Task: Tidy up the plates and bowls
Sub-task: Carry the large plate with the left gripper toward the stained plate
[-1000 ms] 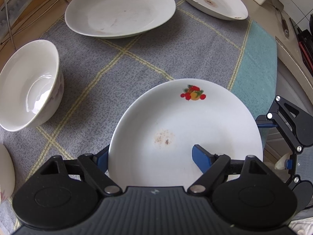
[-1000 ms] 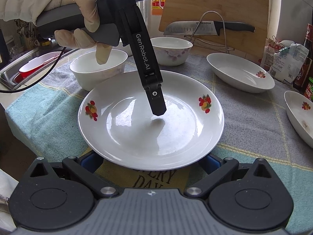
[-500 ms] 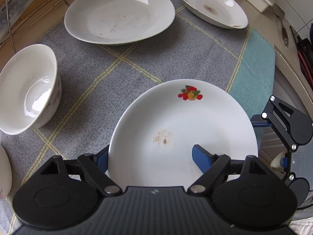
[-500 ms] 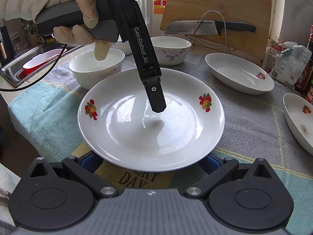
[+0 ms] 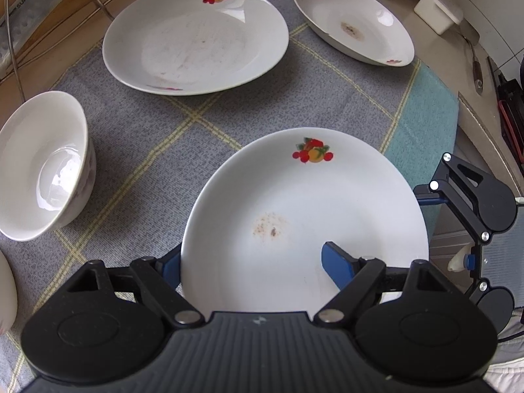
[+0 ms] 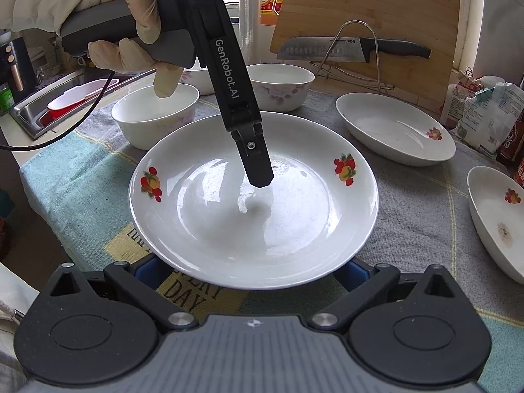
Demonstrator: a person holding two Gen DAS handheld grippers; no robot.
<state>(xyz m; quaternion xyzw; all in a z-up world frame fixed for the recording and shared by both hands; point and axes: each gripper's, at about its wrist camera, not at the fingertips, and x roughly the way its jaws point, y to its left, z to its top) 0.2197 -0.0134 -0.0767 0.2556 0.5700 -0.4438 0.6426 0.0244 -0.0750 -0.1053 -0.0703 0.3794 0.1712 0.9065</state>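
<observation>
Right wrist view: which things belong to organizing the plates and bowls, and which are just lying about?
Job: held plate, far plate, right-edge plate, near bowl, flowered bowl, half-hidden bowl.
Lying about: knife, cutting board, wire rack, food bags, red tray.

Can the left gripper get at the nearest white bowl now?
Probably not yet: the left gripper is clamped on the fruit-print plate. Nothing stands between it and the bowl, so setting the plate down should free it.
</observation>
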